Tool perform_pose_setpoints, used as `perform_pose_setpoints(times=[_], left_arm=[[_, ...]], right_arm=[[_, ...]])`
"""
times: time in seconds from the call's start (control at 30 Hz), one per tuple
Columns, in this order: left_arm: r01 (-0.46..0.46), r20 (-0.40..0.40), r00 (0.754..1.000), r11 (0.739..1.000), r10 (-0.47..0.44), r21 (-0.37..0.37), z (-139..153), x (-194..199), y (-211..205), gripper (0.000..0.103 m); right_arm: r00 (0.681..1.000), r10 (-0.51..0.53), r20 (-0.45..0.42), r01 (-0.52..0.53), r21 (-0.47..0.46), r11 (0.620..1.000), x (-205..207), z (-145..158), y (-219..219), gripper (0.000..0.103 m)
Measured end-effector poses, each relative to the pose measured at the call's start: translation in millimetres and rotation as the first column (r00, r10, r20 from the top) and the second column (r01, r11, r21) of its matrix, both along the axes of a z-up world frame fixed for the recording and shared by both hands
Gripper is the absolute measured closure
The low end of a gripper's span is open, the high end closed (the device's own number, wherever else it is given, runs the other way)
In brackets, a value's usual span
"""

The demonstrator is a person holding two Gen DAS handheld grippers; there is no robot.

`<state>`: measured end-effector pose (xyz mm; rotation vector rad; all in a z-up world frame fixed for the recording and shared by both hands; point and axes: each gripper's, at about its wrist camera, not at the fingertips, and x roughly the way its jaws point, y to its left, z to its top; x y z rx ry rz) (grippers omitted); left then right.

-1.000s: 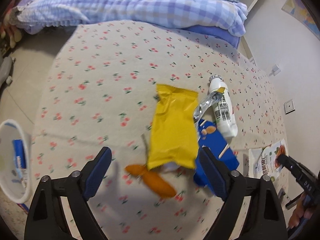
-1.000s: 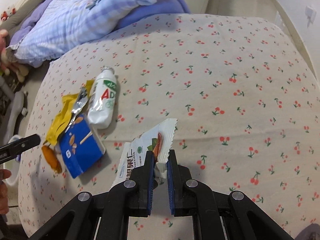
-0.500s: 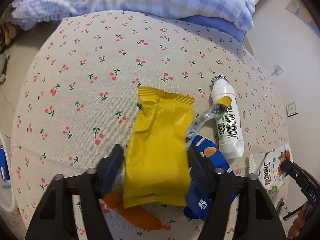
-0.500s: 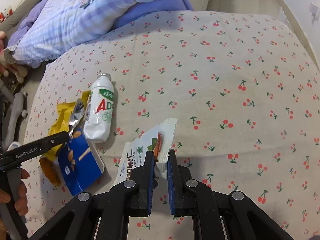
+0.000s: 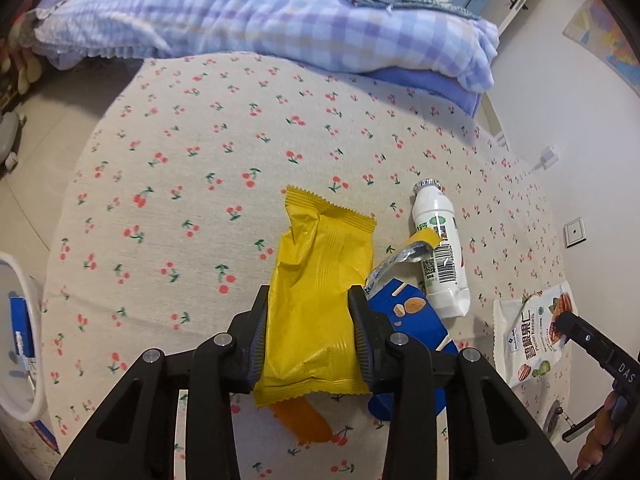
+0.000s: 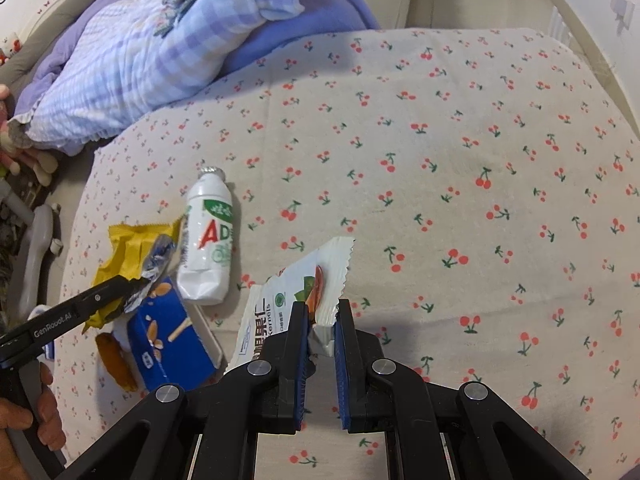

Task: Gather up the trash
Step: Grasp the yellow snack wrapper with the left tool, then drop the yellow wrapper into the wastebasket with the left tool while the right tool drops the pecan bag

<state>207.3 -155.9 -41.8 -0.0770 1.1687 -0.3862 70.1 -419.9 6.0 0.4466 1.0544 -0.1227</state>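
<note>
My left gripper (image 5: 307, 300) is shut on a yellow snack wrapper (image 5: 320, 292) lying on the cherry-print bed (image 5: 200, 184). Beside it lie a white AD bottle (image 5: 440, 256), a blue snack box (image 5: 408, 320), a silver torn wrapper (image 5: 394, 264) and an orange piece (image 5: 304, 424). My right gripper (image 6: 322, 308) is shut on a white nut packet (image 6: 296, 296), which also shows in the left wrist view (image 5: 532, 332). In the right wrist view the bottle (image 6: 208, 236), the box (image 6: 168, 336) and the yellow wrapper (image 6: 132, 248) lie to the left.
A white bin (image 5: 20, 344) with a blue item inside stands off the bed's left edge. A folded checked blanket (image 5: 280, 16) lies at the far end of the bed. A wall (image 5: 580, 140) runs along the right.
My left gripper has come down over the yellow wrapper and its jaws have closed from wide open onto it. The right gripper still holds the nut packet and has hardly moved.
</note>
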Motion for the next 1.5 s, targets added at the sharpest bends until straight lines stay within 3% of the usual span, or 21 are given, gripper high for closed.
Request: perform_pose_setpoints(times=[0.37, 0.63, 1.27, 1.5], left_arm=[[-0.085, 0.042, 0.995, 0.996, 0.085, -0.015, 24, -8, 59, 0.065], [-0.161, 0.054, 0.985, 0.987, 0.162, -0.017, 36, -13, 118, 0.065], [-0.38, 0.03, 0.925, 0.925, 0.379, 0.017, 28, -32, 288, 0.065], [-0.43, -0.004, 0.902, 0.9, 0.431, 0.074, 14, -31, 323, 0.065]], right_arm=[[0.997, 0.025, 0.069, -0.027, 0.02, 0.999, 15, 24, 30, 0.093], [0.983, 0.145, 0.112, -0.147, 0.008, 0.989, 39, 38, 94, 0.093], [0.913, 0.395, 0.102, -0.399, 0.015, 0.917, 83, 15, 256, 0.093], [0.886, 0.451, 0.107, -0.457, 0.042, 0.888, 91, 4, 299, 0.093]])
